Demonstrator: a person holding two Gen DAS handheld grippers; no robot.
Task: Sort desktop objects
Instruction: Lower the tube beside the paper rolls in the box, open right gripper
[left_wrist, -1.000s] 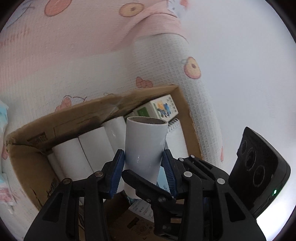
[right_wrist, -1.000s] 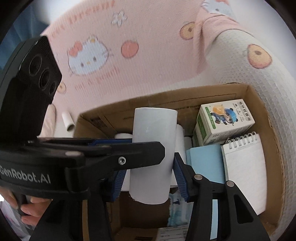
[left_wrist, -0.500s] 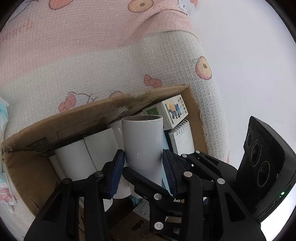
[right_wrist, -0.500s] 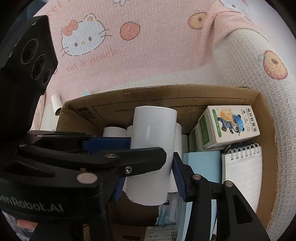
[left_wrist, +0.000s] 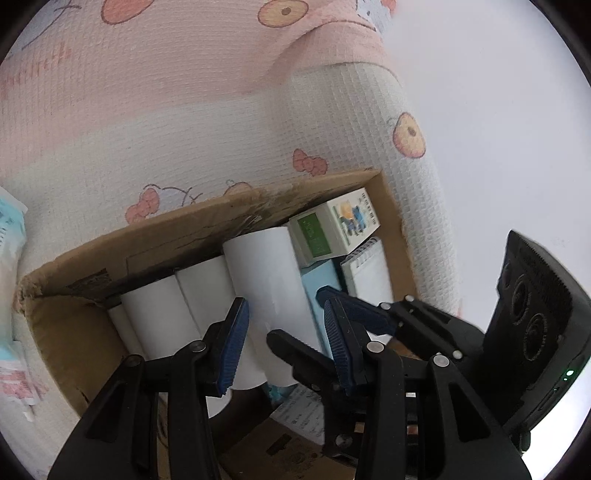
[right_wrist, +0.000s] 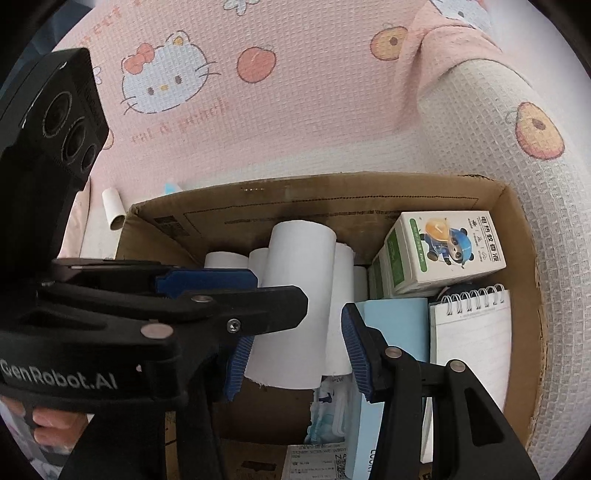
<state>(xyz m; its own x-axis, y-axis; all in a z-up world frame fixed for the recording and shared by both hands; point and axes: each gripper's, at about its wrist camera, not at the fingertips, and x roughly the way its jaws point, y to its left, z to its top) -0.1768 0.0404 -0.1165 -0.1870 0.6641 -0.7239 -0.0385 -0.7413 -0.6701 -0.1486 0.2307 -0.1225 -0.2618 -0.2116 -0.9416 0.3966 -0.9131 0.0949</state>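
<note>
Left wrist view: both your grippers clamp one white roll (left_wrist: 269, 295) from opposite sides above the open cardboard box (left_wrist: 92, 258).
Left gripper (left_wrist: 284, 339): its blue pads press the roll's lower half; the jaws stand part-way apart, filled by the roll.
Right gripper (right_wrist: 295, 339): it grips the same roll (right_wrist: 299, 295), with the left gripper's black finger crossing in front of it.
Step in hand: you are lowering the roll into the box's back-left part, beside the other white rolls (left_wrist: 173, 310) lined along the back wall.
Roll's place: tilted, its far end near the back wall, just left of the green-and-white carton (right_wrist: 443, 254).
Next move: I judge you should settle it in the gap between the rolls and the blue pad (right_wrist: 395, 317), then loosen both grips.
Change: the roll sits deeper and closer to the back wall than a second ago; both grips are unchanged.
Right corner: the spiral notebook (right_wrist: 472, 339) lies flat.
</note>
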